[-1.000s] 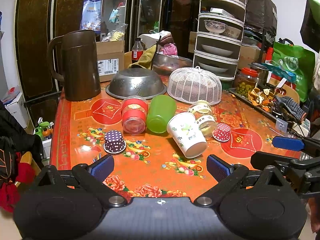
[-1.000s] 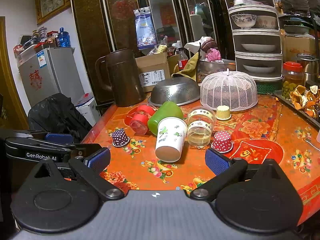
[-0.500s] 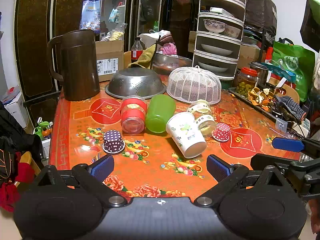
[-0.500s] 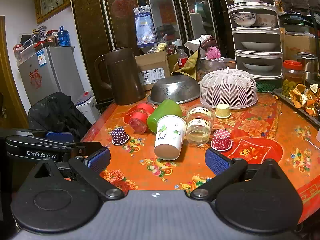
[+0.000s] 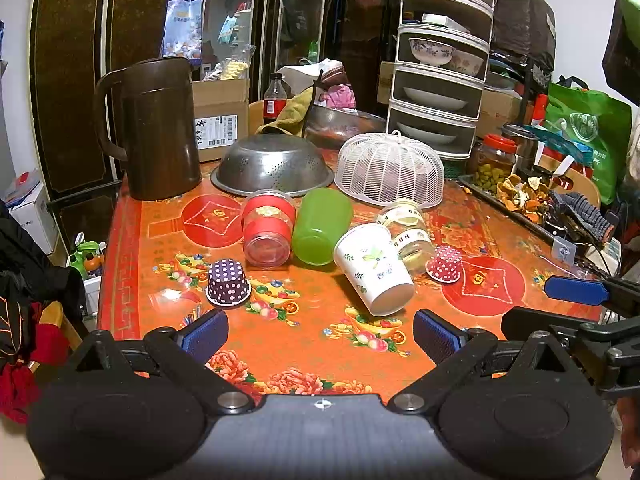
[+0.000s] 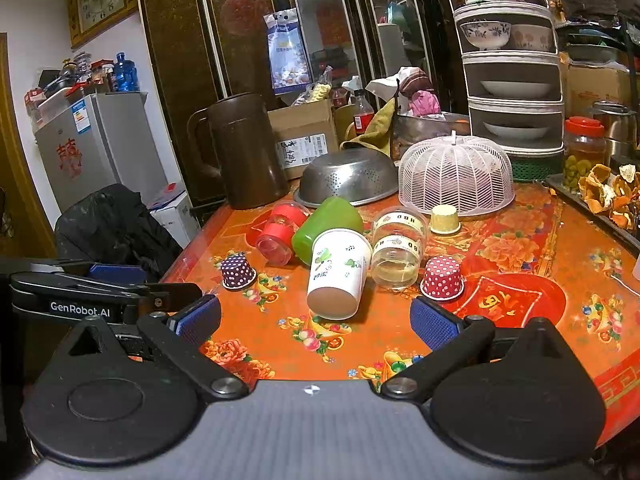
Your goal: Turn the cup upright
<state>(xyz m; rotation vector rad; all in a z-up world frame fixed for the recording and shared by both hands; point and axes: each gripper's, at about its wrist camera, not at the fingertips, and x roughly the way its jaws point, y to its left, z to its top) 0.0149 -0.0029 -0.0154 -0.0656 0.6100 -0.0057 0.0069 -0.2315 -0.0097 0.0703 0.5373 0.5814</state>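
Several cups lie on their sides on the orange table: a white paper cup, a green cup, a red-banded clear cup and a clear cup. Small dotted cups stand upside down: a purple one and a red one. My left gripper is open and empty, in front of the white cup. My right gripper is open and empty, just short of the white cup.
A brown jug, an upturned steel colander and a white mesh food cover stand behind the cups. A tiered dish rack and a pickle jar are at the back right. A small yellow cup sits by the cover.
Both grippers have crept slightly forward toward the cups. Nothing on the table has moved.
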